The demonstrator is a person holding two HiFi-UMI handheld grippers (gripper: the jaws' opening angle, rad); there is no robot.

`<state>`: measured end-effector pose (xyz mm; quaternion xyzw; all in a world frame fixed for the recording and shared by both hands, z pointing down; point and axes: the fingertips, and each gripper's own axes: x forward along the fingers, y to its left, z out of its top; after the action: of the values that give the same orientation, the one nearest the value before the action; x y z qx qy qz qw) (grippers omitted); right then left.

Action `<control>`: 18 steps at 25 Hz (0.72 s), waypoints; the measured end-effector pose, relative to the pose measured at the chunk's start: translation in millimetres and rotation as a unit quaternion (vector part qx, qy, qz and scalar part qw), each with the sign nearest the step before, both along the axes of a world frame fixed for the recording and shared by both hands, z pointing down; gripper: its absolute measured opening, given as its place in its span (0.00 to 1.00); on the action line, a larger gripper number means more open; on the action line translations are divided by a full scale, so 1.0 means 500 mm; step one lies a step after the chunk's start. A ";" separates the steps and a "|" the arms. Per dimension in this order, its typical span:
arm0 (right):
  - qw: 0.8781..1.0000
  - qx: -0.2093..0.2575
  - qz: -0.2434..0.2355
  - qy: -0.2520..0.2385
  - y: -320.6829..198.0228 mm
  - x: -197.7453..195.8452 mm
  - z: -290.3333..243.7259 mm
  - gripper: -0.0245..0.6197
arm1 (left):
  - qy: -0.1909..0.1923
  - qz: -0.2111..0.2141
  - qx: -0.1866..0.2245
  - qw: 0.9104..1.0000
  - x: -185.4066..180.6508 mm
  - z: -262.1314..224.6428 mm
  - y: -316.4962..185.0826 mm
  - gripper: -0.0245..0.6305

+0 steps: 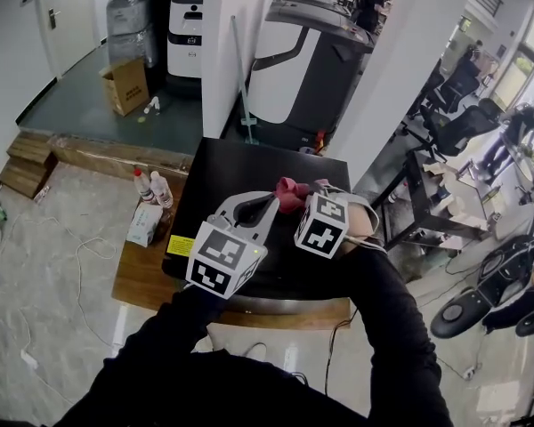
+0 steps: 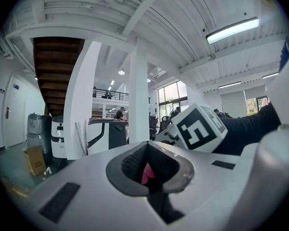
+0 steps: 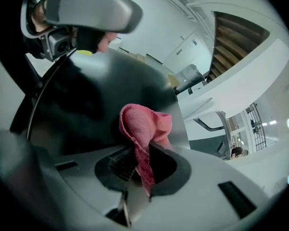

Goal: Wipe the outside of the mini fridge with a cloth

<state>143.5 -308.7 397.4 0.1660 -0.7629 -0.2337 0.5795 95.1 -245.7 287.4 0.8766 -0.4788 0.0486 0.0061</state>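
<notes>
We judge the wiping of the top to be just starting or in its opening strokes. The crumpled pink terry cloth [image 3: 144, 124] is clamped in the right tongs [image 3: 140, 170], whose jaws are closed tight on a fold of it, with the bunched end standing free beyond them. It hangs over the glossy black top of the boxy black mini fridge [image 1: 249, 163], a little right of the middle and well back from the near edge. The left tongs [image 2: 147, 170] are drawn together with nothing gripped. The pink sliver in their slot we take for the cloth just beyond their tips.

The next move, as we read it, calls for pressing the bunched end flat onto the top. It can then be swept out toward the edges and corners. After that the cloth must go lower, down the side walls and the door.

Much is kept from us. From above we see only the top, so the sides and front are out of sight. Our dark sleeves [image 1: 374, 327] and both marker cubes cover the near edge. We cannot tell whether the cloth is touching the top or hanging just clear of it. The low wooden platform [image 1: 142, 283] under the fridge shows only at the left and near sides.
</notes>
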 end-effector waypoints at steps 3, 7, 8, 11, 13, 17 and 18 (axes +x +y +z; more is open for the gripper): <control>1.000 -0.002 -0.017 0.006 0.072 0.008 -0.003 0.14 | -0.004 0.002 -0.002 1.000 0.016 0.005 0.014 0.05; 0.998 -0.037 -0.044 0.018 0.169 0.016 0.001 0.14 | -0.006 0.002 -0.001 1.000 0.034 0.010 0.033 0.05; 0.998 -0.044 -0.050 0.020 0.190 0.020 0.001 0.14 | -0.008 0.002 0.001 1.000 0.038 0.009 0.038 0.05; 0.995 -0.063 -0.067 0.025 0.243 0.034 -0.003 0.14 | -0.011 -0.004 0.009 1.000 0.047 -0.004 0.051 0.05; 0.993 -0.079 -0.080 0.026 0.279 0.042 -0.008 0.14 | -0.012 -0.010 0.014 1.000 0.050 -0.013 0.063 0.05; 0.989 -0.101 -0.106 0.031 0.335 0.058 -0.007 0.14 | -0.010 -0.024 0.019 0.999 0.054 -0.021 0.099 0.05; 0.988 -0.102 -0.111 0.028 0.341 0.060 -0.009 0.14 | -0.011 -0.028 0.021 0.999 0.054 -0.023 0.109 0.05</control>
<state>173.6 -138.1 393.1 0.0139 -0.7796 -0.2225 0.5852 122.2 -191.4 275.9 0.8622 -0.5040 0.0481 -0.0160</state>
